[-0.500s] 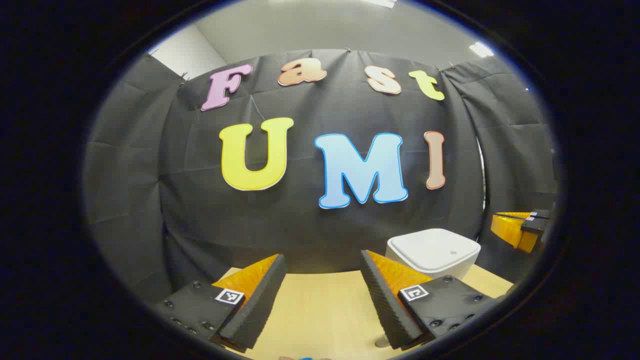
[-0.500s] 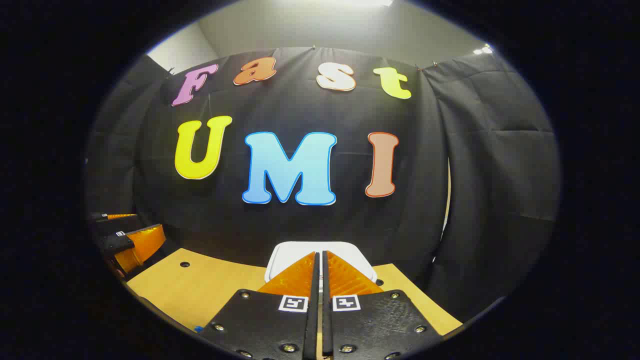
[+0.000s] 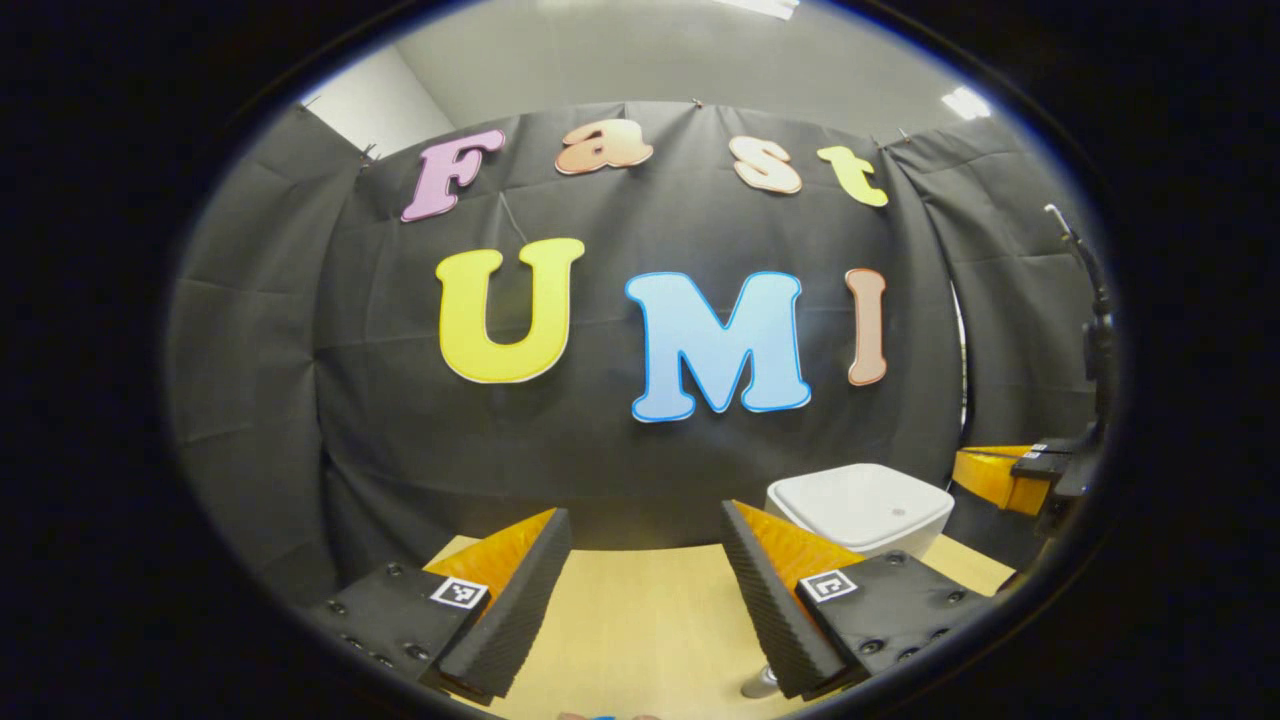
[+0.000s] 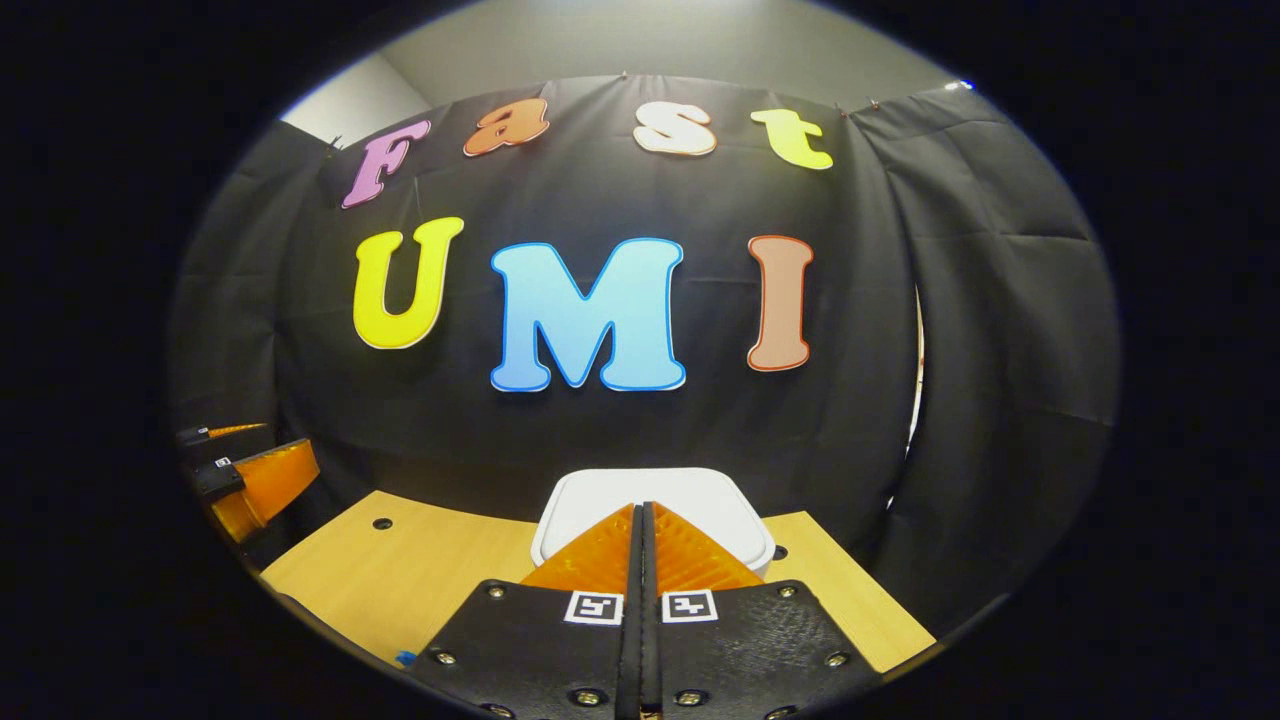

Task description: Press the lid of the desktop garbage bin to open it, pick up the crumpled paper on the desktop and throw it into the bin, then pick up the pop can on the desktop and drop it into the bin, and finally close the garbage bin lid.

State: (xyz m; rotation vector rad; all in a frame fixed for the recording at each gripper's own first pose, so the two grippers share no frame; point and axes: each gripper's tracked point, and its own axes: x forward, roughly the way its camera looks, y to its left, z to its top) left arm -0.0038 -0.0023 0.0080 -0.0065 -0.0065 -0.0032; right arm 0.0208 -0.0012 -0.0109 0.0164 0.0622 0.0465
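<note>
A: What does the left gripper view show?

B: The left gripper (image 3: 645, 560) hangs over the wooden table (image 3: 640, 620) with its jaws spread wide and nothing between them. The white garbage bin (image 3: 858, 505) stands at the far right of the table, against the black cloth wall (image 3: 640, 450), and its lid lies flat and closed. Beyond the bin, at the right edge, the right gripper (image 3: 1010, 475) is seen from the side, level with the top of the bin; from here its jaws cannot be judged.

A: And the right gripper view?

B: There the right gripper (image 4: 641, 535) has its two fingers pressed together, holding nothing, and they point straight at the garbage bin (image 4: 655, 495), which stands just ahead of the tips at the back of the table (image 4: 420, 570). Whether the tips touch the closed lid cannot be told. The left gripper (image 4: 235, 465) shows far off at the left edge, its fingers parted.
</note>
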